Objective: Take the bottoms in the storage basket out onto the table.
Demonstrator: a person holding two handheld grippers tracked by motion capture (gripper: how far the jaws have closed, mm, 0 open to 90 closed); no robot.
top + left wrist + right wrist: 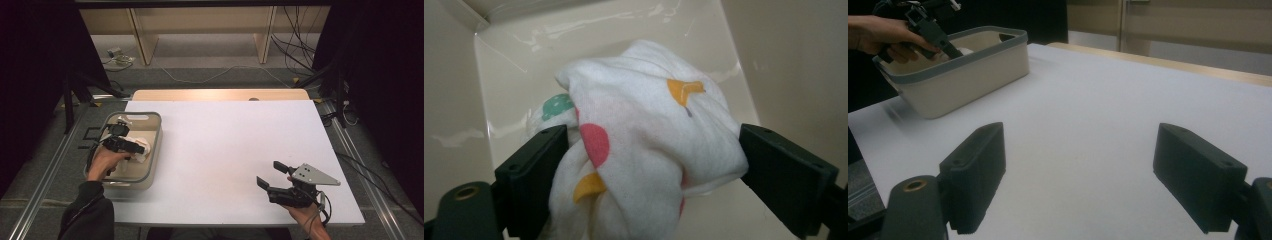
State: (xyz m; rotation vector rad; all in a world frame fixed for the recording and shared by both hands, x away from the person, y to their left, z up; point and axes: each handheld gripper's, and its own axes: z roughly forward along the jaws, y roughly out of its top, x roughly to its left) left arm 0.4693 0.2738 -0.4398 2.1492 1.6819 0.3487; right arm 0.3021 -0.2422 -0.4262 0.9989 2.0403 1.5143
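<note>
White cloth (644, 145): bunched, spotted pink, yellow and green, down inside the cream bin (152, 150) at the table's (225, 145) left edge.
Left gripper (649, 165): jaws against both sides of the cloth, seemingly gripping it.
Right gripper (1098, 175): spread wide, holding nothing, above bare tabletop.

The table (235, 145) has a white top, with a light wooden strip (220, 94) exposed along its far edge. A cream bin (150, 172) with a grey rim stands directly on the white surface at the left edge. The table stands on a grey floor (210, 75).
</note>
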